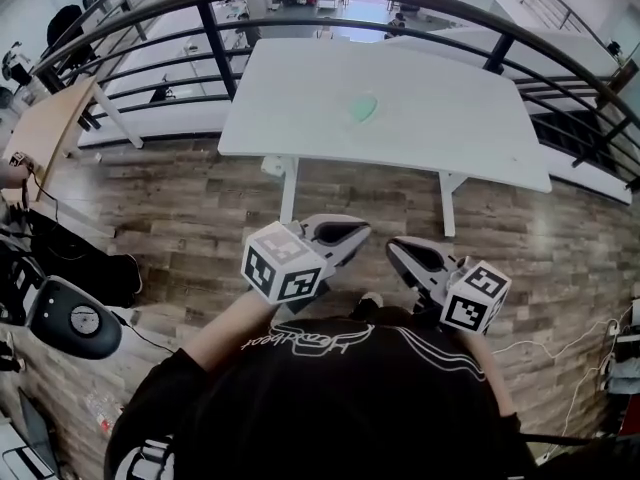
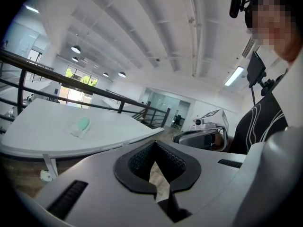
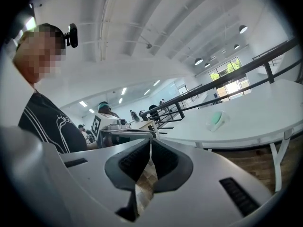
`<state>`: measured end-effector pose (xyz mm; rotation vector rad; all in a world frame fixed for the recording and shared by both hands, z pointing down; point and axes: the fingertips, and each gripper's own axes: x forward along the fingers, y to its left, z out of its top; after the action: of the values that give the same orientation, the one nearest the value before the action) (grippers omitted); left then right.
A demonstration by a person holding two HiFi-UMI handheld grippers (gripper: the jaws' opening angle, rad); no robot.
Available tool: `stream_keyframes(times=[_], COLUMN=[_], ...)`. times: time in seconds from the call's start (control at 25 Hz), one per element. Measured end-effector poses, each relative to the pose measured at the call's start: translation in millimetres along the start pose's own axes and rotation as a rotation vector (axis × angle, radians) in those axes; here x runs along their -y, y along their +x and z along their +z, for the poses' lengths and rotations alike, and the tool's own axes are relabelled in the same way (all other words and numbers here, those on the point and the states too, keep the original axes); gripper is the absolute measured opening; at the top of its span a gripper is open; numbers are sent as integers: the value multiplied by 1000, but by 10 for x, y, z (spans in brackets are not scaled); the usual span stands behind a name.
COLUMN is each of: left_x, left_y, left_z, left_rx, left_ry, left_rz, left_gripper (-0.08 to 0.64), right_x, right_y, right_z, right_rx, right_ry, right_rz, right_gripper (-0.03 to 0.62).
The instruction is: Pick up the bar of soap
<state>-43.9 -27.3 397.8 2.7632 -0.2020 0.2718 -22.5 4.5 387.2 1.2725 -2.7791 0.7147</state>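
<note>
Your soap (image 1: 363, 109) lies near the middle of the worktop (image 1: 290, 118), well apart from both grippers; left gripper (image 1: 345, 230) and right gripper (image 1: 405, 253) have fingers closed, empty; expect it light, hard, probably slippery; pinch its long sides.

Bright open-plan office on an upper level: long white surfaces (image 1: 420, 138) stand on wood-plank flooring (image 1: 180, 208) beside a curved black railing (image 1: 218, 50). Overhead is a white beamed ceiling (image 2: 156, 27) with round lamps (image 2: 75, 49), and people (image 3: 152, 110) are visible at distant desks.
</note>
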Motion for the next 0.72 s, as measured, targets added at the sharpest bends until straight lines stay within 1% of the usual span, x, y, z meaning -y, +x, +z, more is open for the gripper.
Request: stream_keyframes(times=[0.2, 0.4, 0.72], left_x=[-116, -295, -871], left_y=[169, 356, 655], left_z=[116, 204, 492], left_rx=[8, 2, 2], left_ry=[16, 18, 3], left_rz=[18, 47, 90], left_gripper=[8, 8, 8], right_x=[255, 559, 1162], right_y=[2, 60, 409], right_z=[156, 248, 641], right_rx=[32, 35, 55], right_ry=[1, 12, 30], right_rz=[1, 27, 69], right_gripper=[17, 17, 17])
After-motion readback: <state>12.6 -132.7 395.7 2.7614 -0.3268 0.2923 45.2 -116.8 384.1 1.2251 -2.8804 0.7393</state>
